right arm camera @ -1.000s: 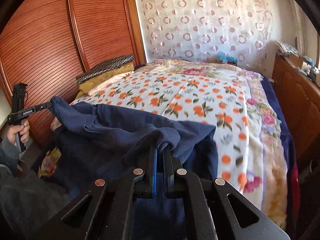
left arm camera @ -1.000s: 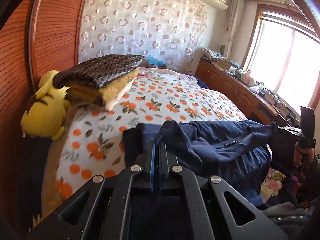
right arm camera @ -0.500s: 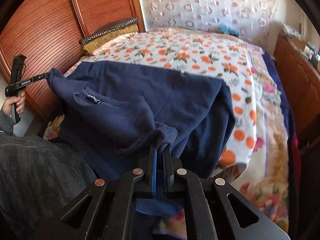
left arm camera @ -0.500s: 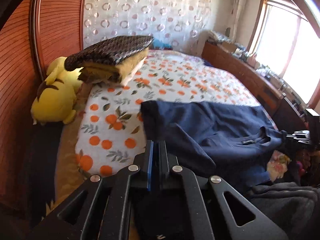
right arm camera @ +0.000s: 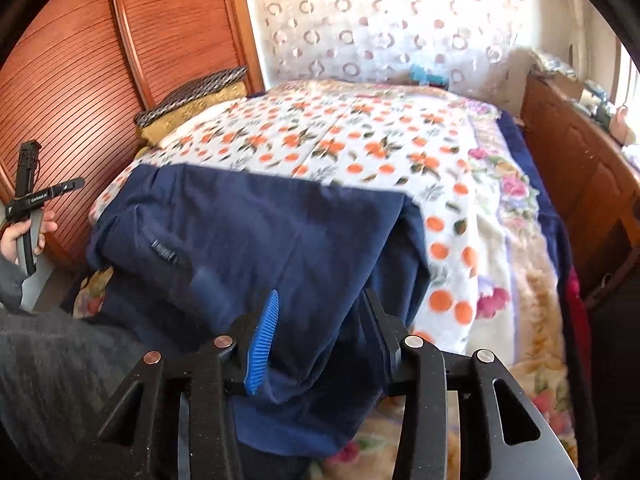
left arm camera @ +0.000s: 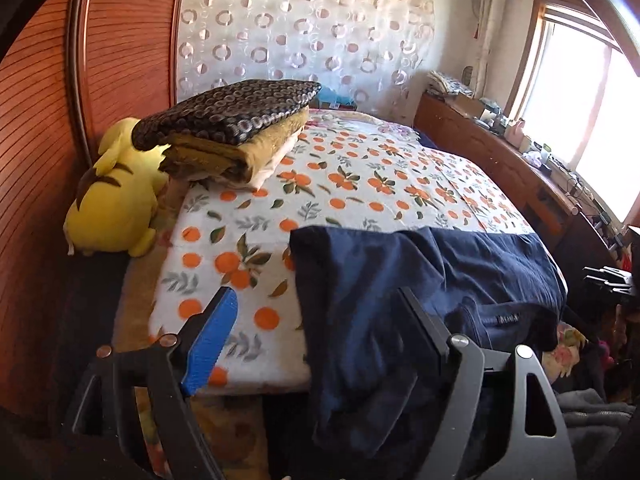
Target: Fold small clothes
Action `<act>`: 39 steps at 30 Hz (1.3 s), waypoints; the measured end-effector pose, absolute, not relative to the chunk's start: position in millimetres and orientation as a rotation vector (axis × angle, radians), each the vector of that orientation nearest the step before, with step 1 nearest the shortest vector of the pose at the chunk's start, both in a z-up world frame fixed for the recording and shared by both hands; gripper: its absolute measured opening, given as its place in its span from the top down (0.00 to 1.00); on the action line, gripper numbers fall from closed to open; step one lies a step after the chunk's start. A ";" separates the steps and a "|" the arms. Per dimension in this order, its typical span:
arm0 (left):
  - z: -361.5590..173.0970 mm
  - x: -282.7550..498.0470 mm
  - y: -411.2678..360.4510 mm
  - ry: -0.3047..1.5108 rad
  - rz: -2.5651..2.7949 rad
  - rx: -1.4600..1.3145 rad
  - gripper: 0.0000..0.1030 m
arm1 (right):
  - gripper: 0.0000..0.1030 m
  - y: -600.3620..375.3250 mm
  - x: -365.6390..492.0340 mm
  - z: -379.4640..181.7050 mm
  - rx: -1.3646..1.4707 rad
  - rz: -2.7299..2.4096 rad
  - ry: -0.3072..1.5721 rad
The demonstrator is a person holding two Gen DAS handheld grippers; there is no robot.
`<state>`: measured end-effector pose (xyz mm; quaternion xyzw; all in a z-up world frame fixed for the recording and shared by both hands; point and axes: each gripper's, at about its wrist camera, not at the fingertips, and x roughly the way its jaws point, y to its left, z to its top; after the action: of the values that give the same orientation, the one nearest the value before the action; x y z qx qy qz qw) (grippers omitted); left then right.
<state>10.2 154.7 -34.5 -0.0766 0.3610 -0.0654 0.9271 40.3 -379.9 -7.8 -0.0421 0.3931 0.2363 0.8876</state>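
Navy garment (left arm camera: 420, 280) spread at bed (left arm camera: 360, 184) near edge, both grippers (left arm camera: 316, 320) (right arm camera: 320, 320) opening off it; next, regrip an edge for folding.

The left gripper (left arm camera: 316, 332) points down toward the near edge of the bed, its jaws opening and already wide, with the blue pad (left arm camera: 210, 340) on one finger facing inward and no pad pressing on anything. The right gripper (right arm camera: 320, 332) tilts down at the same near edge, jaws opening to about half their spread, pads apart from what lies between them. In the right wrist view a bare hand (right arm camera: 16, 236) in a grey sleeve (right arm camera: 10, 280) grips the left gripper's handle.
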 end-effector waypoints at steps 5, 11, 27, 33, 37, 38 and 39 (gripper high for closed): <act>-35.9 34.2 143.6 0.728 -0.151 -0.161 0.22 | 0.54 -370.5 51.0 -9.2 -0.095 0.475 0.757; -43.9 70.5 130.4 0.755 -0.180 -0.146 0.22 | 0.37 -361.2 74.1 -27.4 -0.083 0.448 0.720; -88.9 123.9 125.6 0.885 -0.188 -0.177 0.22 | 0.36 -362.2 142.5 -72.0 -0.032 0.314 0.832; -94.5 123.8 124.7 0.882 -0.159 -0.148 0.22 | 0.36 -365.5 151.1 -73.3 -0.039 0.317 0.829; -95.6 123.6 123.7 0.873 -0.146 -0.126 0.24 | 0.36 -364.3 151.1 -75.1 -0.047 0.322 0.823; -95.3 123.8 122.4 0.872 -0.136 -0.116 0.30 | 0.36 -363.1 150.6 -75.5 -0.054 0.323 0.823; -94.7 123.2 122.1 0.870 -0.136 -0.115 0.42 | 0.41 -362.3 149.7 -75.3 -0.057 0.327 0.824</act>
<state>123.2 122.1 -94.7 -0.0557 0.4211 -0.0658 0.9029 149.7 -362.3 -75.3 -0.0277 0.3986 0.1581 0.9030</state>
